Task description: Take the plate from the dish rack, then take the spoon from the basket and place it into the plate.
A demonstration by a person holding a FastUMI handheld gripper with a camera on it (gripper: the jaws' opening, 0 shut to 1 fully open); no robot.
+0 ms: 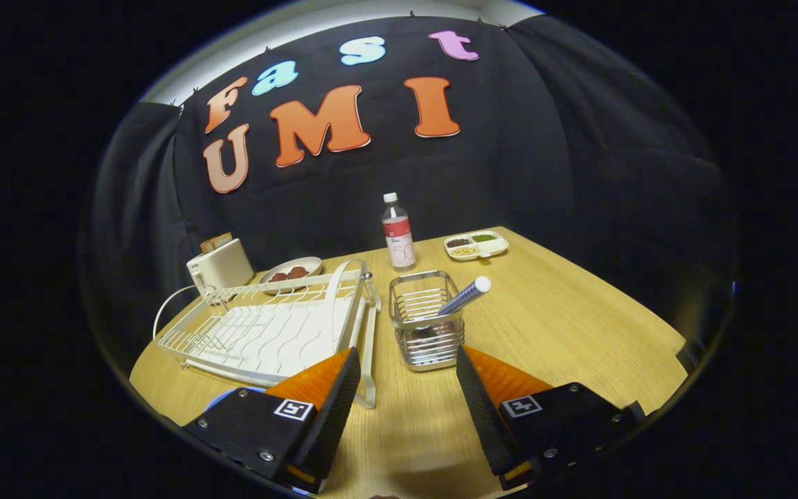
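So the gripper (pixel 407 371) sits low over the wooden table (pixel 565 333) with its fingers spread wide and nothing between them; the wire basket (pixel 427 322) is just ahead, pretty much lined up with the gap. The plate (pixel 345 301) looks like it's standing on edge in the white dish rack (pixel 260 329), at the rack's end nearest the basket, just beyond the left finger; I read that thin white arc as its rim, though it's edge-on so hard to be sure.

My take: the plate comes first, so swing left and come at the top of that rim with the fingers straddling it, one on each face; pinch it, then lift straight up so it clears the wire slots without dragging the rack along. The rack's near corner is right by the left finger, so watch for bumping it.

The spoon (pixel 465 296) stands in the basket, bowl end down inside, handle leaning up and out over the basket's right rim; its long axis tilts away to the right, rounded white tip highest. Later, grab it across the handle and pull along that lean.
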